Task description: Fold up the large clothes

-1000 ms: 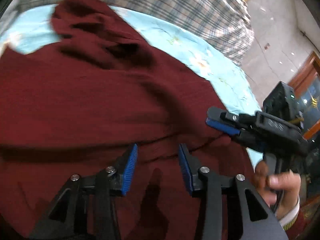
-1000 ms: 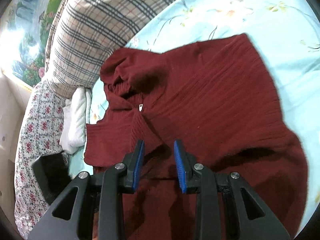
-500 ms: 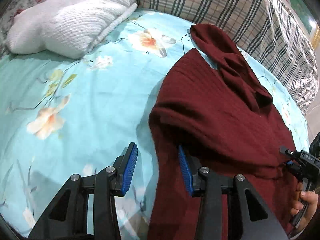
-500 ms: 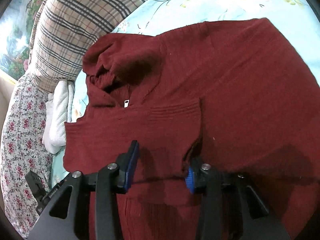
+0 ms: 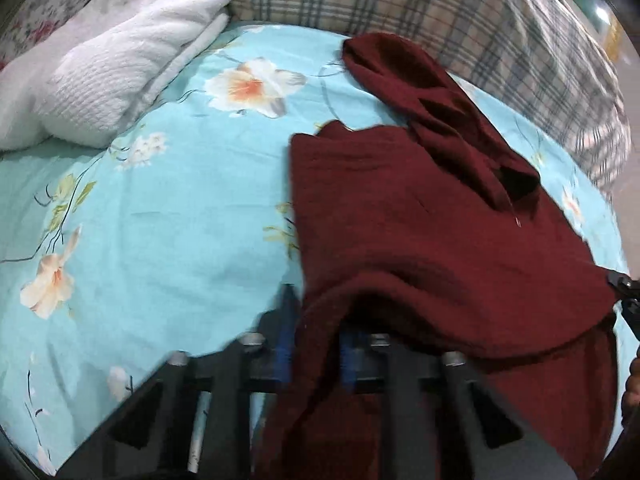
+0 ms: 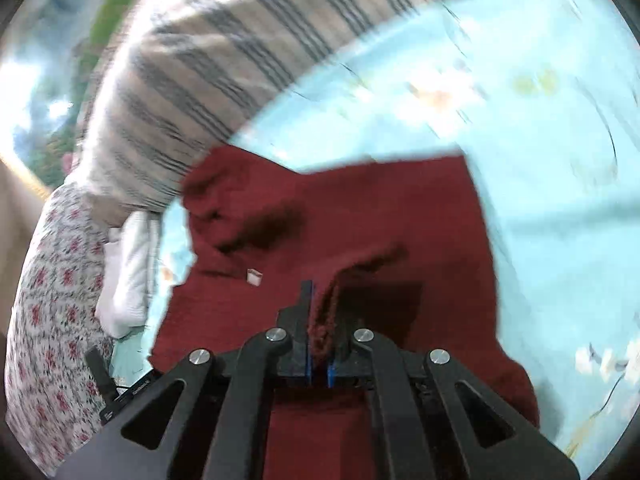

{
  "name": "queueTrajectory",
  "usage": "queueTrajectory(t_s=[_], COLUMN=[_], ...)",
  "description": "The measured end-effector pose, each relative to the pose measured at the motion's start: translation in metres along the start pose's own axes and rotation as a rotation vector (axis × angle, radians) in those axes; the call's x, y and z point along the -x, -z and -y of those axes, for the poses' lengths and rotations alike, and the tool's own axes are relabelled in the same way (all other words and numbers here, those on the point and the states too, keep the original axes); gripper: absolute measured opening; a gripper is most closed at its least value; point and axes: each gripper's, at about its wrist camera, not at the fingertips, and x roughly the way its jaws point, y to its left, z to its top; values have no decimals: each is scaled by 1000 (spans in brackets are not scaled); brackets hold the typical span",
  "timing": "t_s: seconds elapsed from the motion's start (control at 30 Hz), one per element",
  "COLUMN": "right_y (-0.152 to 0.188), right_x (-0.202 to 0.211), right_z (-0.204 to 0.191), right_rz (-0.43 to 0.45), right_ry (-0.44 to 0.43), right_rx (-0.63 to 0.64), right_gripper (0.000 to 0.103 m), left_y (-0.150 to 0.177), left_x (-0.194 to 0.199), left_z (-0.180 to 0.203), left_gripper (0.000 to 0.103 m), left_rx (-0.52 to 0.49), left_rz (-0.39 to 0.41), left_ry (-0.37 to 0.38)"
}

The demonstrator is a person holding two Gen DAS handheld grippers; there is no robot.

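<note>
**Both claws on the near hem**

On the flowered blue sheet [image 5: 152, 208], the dark red sweater [image 5: 440, 232] lay with its long axis running away from both claws, its hood toward the plaid pillow [image 5: 400, 4] at the far side. The left claw [image 5: 314, 354] sat narrow around the near left edge, cloth bunched between its blue pads, though blur made a firm pinch hard to confirm. The right claw [image 6: 319, 344] was nearly closed, a ridge of red knit gripped between its fingers. A white folded towel [image 5: 120, 76] rested well apart at the far left. Any fold, I judged, would carry the near hem away toward the hood.
</note>
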Motion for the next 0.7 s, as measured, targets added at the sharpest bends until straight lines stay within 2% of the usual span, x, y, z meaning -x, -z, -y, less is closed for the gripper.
queueTrajectory(t_s=[0.1, 0.2, 0.43, 0.5, 0.6, 0.7], right_y=[3, 0, 0, 0, 5, 7], right_x=[12, 30, 22, 8, -1, 15], right_z=[4, 7, 4, 12, 28, 28], right_rz=[61, 153, 115, 46, -19, 24], right_ry=[4, -8, 44, 119, 136, 180], right_rx=[-1, -15, 12, 12, -49, -49], right_gripper=[5, 5, 5, 5, 6, 9], left_y=[4, 6, 11, 15, 17, 18], left_x=[10, 12, 21, 16, 16, 23], left_z=[-1, -7, -13, -16, -22, -25], left_gripper=[8, 8, 7, 8, 11, 14], left_rx=[6, 36, 66, 59, 76, 68], left_rz=[32, 35, 59, 32, 7, -11], left_ry=[-18, 3, 15, 6, 30, 34])
